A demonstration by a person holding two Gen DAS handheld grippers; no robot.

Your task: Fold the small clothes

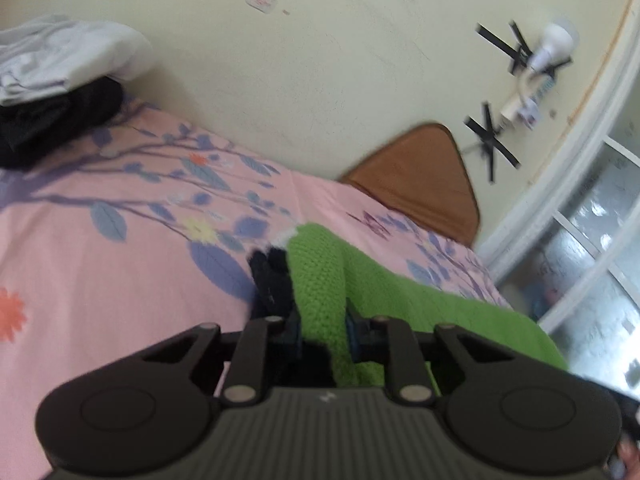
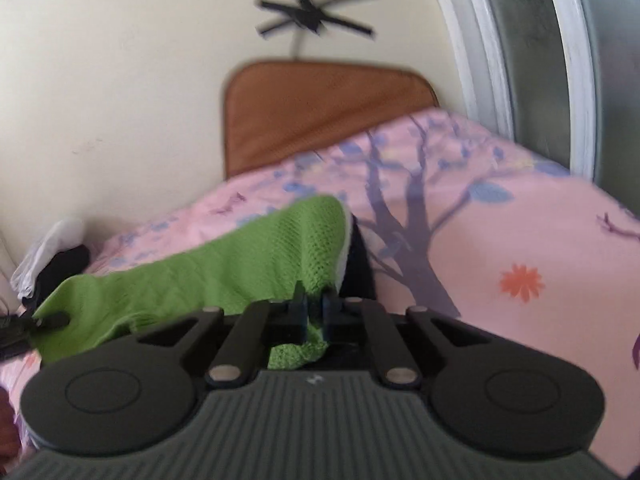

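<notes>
Stretching as a green knit garment [image 2: 248, 264] between both tongs, just above the pink floral bed [image 2: 500, 216]. Being clenched at one end by the left tongs [image 1: 320, 320] and at the other by the right tongs [image 2: 314, 312], fabric bunching between each pair. Lying well beyond the left tongs: folded white and black clothes [image 1: 60, 84] by the wall.

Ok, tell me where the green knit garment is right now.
The green knit garment hangs stretched over the pink floral bedspread, pinched at one end by the left tongs and at the other by the right tongs, in front of the brown headboard.
</notes>
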